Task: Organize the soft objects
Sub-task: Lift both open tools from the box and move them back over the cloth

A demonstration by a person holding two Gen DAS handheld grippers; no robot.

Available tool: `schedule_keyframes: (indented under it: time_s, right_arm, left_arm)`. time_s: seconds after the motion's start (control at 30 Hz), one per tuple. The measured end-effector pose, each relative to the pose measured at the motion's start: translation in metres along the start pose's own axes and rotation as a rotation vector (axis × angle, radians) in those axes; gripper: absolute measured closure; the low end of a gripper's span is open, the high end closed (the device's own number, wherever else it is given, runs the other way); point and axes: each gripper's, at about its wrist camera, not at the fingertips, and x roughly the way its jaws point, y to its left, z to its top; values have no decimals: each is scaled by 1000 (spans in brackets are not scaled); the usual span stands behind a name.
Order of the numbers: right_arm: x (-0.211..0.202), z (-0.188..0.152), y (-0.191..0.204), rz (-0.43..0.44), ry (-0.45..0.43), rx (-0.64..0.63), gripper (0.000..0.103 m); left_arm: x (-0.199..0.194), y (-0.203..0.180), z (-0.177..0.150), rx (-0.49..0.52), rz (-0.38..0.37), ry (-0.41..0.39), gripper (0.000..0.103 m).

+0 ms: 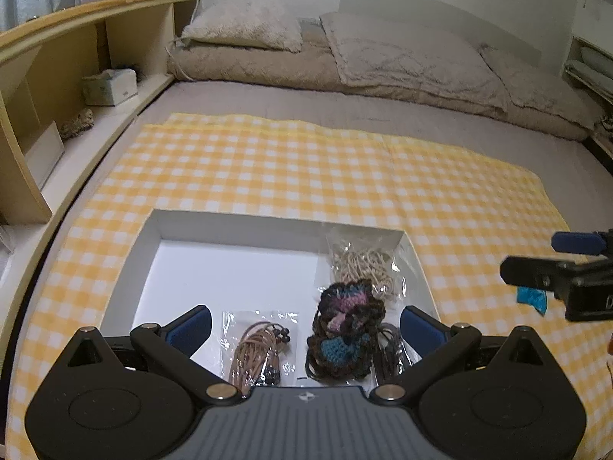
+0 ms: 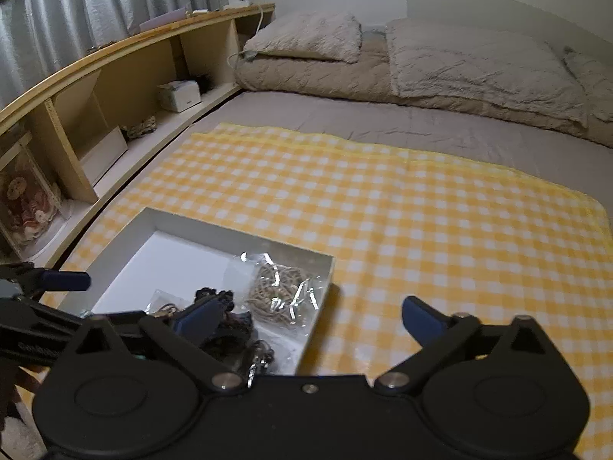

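Note:
A white shallow box (image 1: 161, 226) lies on a yellow checked cloth (image 1: 306, 161) on the bed. In it are a dark crocheted piece with blue and pink patches (image 1: 345, 329), a clear bag of beige cord (image 1: 364, 264), a clear bag of tan cord (image 1: 256, 352) and dark cord under the crochet. My left gripper (image 1: 304, 329) is open over the box's near end, with nothing between its fingers. My right gripper (image 2: 310, 322) is open and empty, over the box's right edge (image 2: 325, 287). It shows at the right in the left wrist view (image 1: 544, 264).
A wooden shelf unit (image 2: 115, 88) runs along the left of the bed, holding a tissue box (image 1: 111, 86) and a rope bundle (image 1: 78, 122). Pillows and a folded duvet (image 1: 383, 61) lie at the far end. A small blue item (image 1: 530, 299) lies on the cloth at right.

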Motion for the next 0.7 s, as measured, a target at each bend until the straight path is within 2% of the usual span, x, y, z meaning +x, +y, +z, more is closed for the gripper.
schedule_keyframes:
  time_s: [0.33, 0.7]
  right_arm:
    - [-12, -5, -15, -45, -31, -11, 0]
    - [-38, -12, -63, -118, -78, 67, 0]
  left_arm:
    - [-7, -11, 10, 15, -9, -42, 0]
    - [3, -47, 25, 38, -69, -66, 0]
